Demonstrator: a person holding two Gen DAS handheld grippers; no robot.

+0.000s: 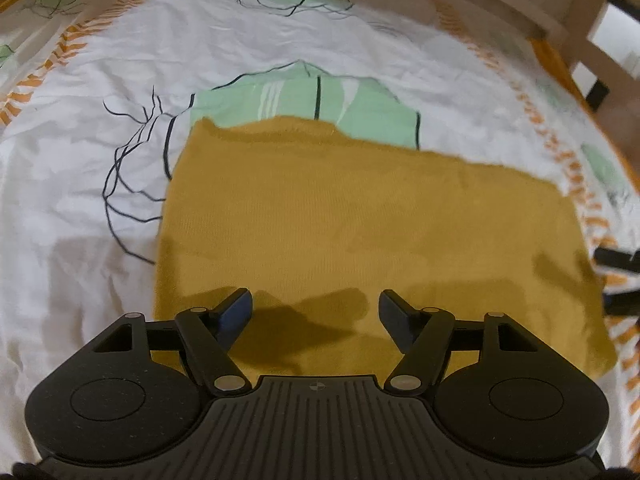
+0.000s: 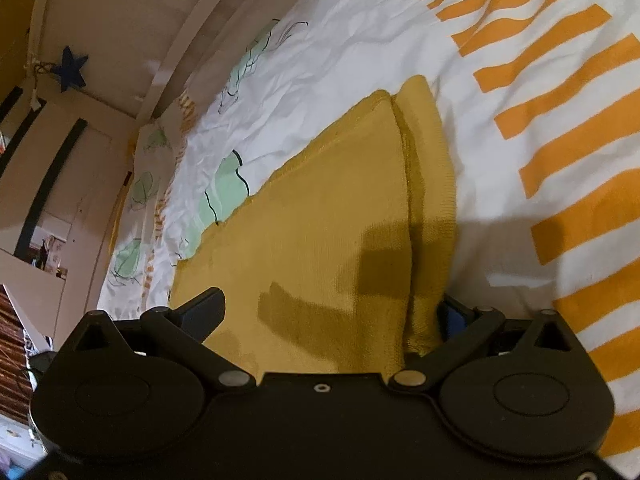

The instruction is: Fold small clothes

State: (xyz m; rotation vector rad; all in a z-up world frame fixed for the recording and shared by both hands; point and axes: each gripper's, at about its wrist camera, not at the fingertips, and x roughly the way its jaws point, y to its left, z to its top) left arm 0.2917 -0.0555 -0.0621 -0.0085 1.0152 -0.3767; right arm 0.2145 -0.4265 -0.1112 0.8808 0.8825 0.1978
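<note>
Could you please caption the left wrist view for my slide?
Open left claw above a folded mustard garment on a patterned bedsheet.

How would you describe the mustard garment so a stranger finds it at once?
Look at the white bedcover with green and orange prints. On it lies the mustard garment, folded flat. It is the only plain, knitted, single-coloured cloth there.

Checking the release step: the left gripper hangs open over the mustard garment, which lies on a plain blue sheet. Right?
Not quite. The left gripper does hang open over the mustard garment, but the sheet is white with green and orange prints, as the left wrist view shows.
</note>
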